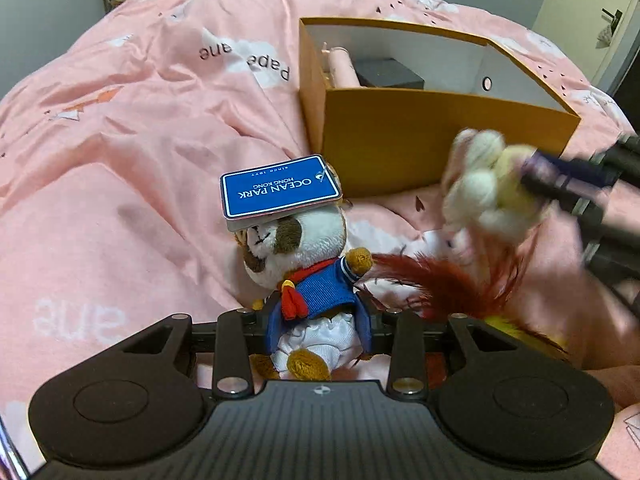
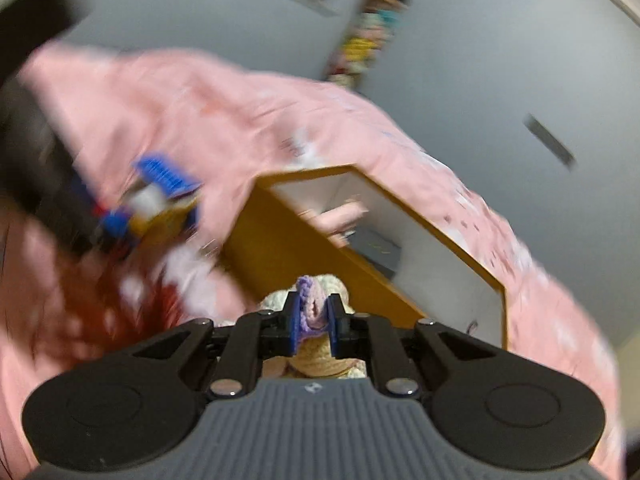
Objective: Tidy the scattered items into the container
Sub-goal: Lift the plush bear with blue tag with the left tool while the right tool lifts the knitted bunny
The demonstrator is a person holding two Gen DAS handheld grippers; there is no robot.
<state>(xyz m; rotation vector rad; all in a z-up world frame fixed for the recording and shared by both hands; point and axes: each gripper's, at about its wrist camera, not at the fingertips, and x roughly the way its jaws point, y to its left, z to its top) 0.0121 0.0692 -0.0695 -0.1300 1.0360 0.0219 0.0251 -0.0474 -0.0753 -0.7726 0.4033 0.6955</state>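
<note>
My left tongs pinch the sailor plush around its blue-jacketed waist; it lies on the pink bed cover, a blue Ocean Park tag propped at its head. My right tongs are pressed onto a crocheted doll, cream with a lilac part between the pads. From the left camera, that doll shows blurred at 3 o'clock, in front of the orange box. The box sits open at 1 o'clock, with a pink item and a dark block inside. Red feathers lie just right of the plush.
</note>
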